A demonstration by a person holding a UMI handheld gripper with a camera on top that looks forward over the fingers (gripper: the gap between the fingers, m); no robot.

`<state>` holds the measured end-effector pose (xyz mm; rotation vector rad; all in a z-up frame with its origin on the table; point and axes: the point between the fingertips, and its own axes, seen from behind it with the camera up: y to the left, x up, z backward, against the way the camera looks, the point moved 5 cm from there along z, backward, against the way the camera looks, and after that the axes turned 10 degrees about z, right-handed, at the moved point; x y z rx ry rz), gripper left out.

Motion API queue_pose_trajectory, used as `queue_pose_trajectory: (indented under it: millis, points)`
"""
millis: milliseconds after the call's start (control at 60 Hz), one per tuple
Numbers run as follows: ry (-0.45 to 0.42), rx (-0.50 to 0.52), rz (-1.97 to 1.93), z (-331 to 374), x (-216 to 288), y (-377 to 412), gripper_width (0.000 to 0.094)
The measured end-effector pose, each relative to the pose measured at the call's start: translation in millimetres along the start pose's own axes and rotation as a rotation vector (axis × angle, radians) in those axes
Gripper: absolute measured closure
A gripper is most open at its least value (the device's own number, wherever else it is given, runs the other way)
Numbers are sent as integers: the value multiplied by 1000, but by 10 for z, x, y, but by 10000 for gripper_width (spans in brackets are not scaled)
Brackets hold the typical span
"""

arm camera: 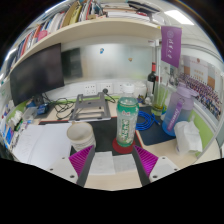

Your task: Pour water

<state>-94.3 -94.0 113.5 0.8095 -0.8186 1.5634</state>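
While the hand-held gripper hangs open at the bottom centre of the frame, a clear plastic bottle with a green label and cap stands upright on the table just ahead of the fingers. Left of it sits a white cup, contents unseen.

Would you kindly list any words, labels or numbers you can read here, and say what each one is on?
None can be read.
Bottle label: print too small.
Purple banner: white marks, blurred.
Books on the shelf: spines unreadable.
The gripper is open, the bottle just ahead of its fingers.
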Motion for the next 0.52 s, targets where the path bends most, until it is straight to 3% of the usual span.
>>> queue_pose_trajectory:
  millis: [267,517]
  points:
    - [-61,23,29,690,347,511,156]
    - [-81,9,76,846,449,606,158]
